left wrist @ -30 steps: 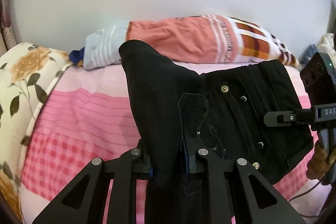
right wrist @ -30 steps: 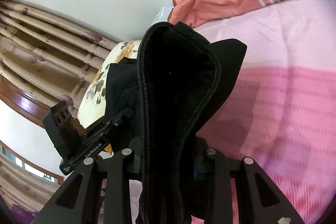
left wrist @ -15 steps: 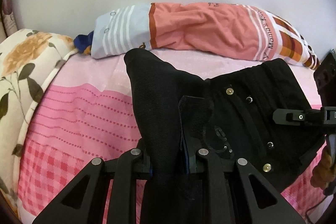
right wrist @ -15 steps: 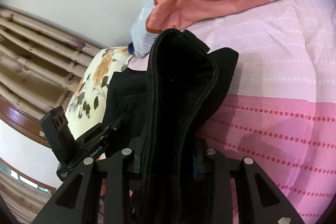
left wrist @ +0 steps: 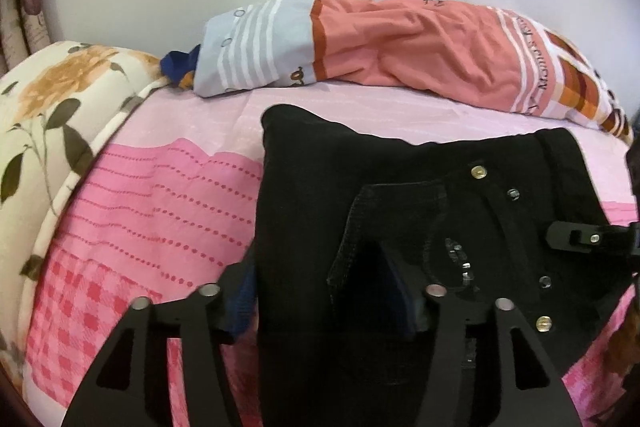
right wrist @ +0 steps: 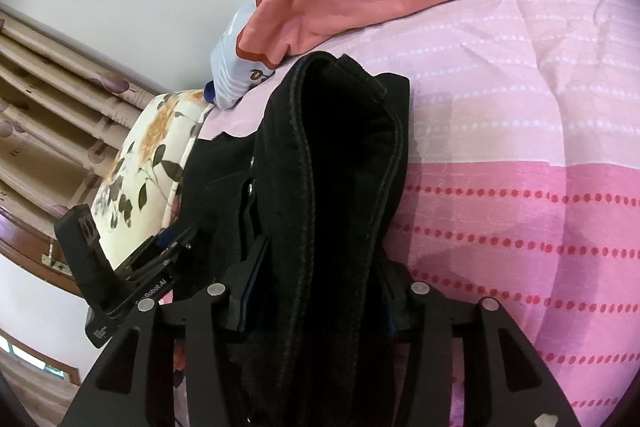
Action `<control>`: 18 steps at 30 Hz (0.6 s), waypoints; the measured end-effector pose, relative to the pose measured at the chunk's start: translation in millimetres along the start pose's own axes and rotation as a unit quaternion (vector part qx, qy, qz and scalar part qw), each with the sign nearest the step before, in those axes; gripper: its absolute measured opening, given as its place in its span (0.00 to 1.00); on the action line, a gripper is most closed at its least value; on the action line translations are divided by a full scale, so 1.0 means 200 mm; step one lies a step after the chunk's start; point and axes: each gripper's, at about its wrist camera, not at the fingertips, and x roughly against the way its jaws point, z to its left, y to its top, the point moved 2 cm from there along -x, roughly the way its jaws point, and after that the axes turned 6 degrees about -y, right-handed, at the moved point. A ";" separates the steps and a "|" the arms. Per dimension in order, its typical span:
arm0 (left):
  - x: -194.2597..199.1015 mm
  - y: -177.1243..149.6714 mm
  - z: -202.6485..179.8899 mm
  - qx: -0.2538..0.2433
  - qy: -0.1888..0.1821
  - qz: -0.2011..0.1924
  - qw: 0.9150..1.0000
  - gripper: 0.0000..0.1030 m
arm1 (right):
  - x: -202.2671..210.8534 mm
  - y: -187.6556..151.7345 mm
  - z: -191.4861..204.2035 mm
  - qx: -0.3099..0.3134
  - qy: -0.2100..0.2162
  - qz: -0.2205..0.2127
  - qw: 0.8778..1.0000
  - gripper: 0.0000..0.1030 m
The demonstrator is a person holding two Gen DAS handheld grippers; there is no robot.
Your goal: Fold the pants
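left hand-held gripper (left wrist: pixel 324 301): jaws opening, spread wide at the bottom of the left wrist frame. a fold of the black pants (left wrist: pixel 420 227) stands between them. the blue pad on the left finger (left wrist: pixel 240 311) is clear of the cloth; the right pad is partly hidden behind a flap, so contact on that side is unclear. looks released, not clamped.

right hand-held gripper (right wrist: pixel 316 301): jaws opening too, at the bottom centre of the right wrist frame. a thick doubled band of the pants (right wrist: pixel 332 187) rises between the fingers toward the frame centre. left pad shows a gap to the cloth; the right pad is mostly hidden behind it.

pants lie on the pink bedspread (left wrist: pixel 160 195), centre to right of the left wrist frame, button fly facing up, metal buttons (left wrist: pixel 477 171) running down the right side. the right gripper's finger shows at the right edge of that frame, over the pants.

striped orange and blue pillow (left wrist: pixel 400 47) lies along the wall across the top centre. floral cushion (left wrist: pixel 48 107) at the left edge. in the right wrist frame the curtain (right wrist: pixel 60 99) is at middle left and the left gripper's body at lower left, just beside the pants.
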 end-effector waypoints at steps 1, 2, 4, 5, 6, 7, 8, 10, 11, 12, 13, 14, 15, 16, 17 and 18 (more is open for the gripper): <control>0.00 0.00 0.00 -0.003 0.005 0.000 1.000 0.63 | 0.00 0.00 0.00 -0.001 0.000 -0.003 1.000 0.47; 0.00 0.00 0.00 -0.006 0.014 -0.002 1.000 0.66 | 0.01 0.00 0.00 -0.002 -0.002 -0.008 1.000 0.48; 0.01 -0.01 -0.01 -0.012 0.024 -0.006 1.000 0.68 | 0.05 -0.01 0.00 -0.006 -0.020 -0.029 0.999 0.50; 0.02 -0.01 -0.01 -0.014 0.030 -0.008 0.999 0.69 | 0.07 -0.01 0.01 -0.006 -0.028 -0.041 0.999 0.50; 0.03 -0.01 -0.01 -0.015 0.036 -0.010 0.999 0.70 | 0.10 -0.01 0.02 -0.005 -0.035 -0.051 0.998 0.51; 0.04 -0.02 -0.02 -0.016 0.044 -0.014 0.999 0.71 | 0.14 -0.02 0.04 -0.001 -0.045 -0.066 0.997 0.52; 0.06 -0.02 -0.02 -0.018 0.050 -0.018 0.998 0.72 | 0.17 -0.03 0.05 0.003 -0.051 -0.076 0.996 0.58; 0.09 -0.04 -0.02 -0.014 0.051 -0.022 0.998 0.72 | 0.24 -0.05 0.10 0.017 -0.060 -0.099 0.993 0.68; 0.10 -0.04 -0.03 -0.013 0.050 -0.023 0.998 0.73 | 0.29 -0.07 0.15 0.030 -0.066 -0.113 0.991 0.75; 0.12 -0.05 -0.03 -0.011 0.050 -0.024 0.998 0.73 | 0.32 -0.08 0.18 0.040 -0.072 -0.122 0.989 0.82; 0.14 -0.05 -0.04 -0.010 0.051 -0.027 0.998 0.73 | 0.34 -0.09 0.22 0.051 -0.080 -0.130 0.987 0.85; 0.15 -0.06 -0.04 -0.008 0.052 -0.030 0.998 0.73 | 0.36 -0.11 0.26 0.060 -0.087 -0.136 0.985 0.88; 0.18 -0.06 -0.05 -0.006 0.054 -0.035 0.998 0.73 | 0.37 -0.12 0.28 0.066 -0.093 -0.139 0.984 0.88; 0.20 -0.06 -0.05 -0.004 0.058 -0.039 0.998 0.73 | 0.38 -0.14 0.33 0.077 -0.105 -0.144 0.981 0.88; 0.23 -0.06 -0.06 -0.001 0.064 -0.044 0.997 0.73 | 0.39 -0.16 0.35 0.083 -0.115 -0.148 0.979 0.88; 0.25 -0.07 -0.06 0.001 0.067 -0.048 0.997 0.75 | 0.40 -0.18 0.37 0.090 -0.126 -0.153 0.976 0.88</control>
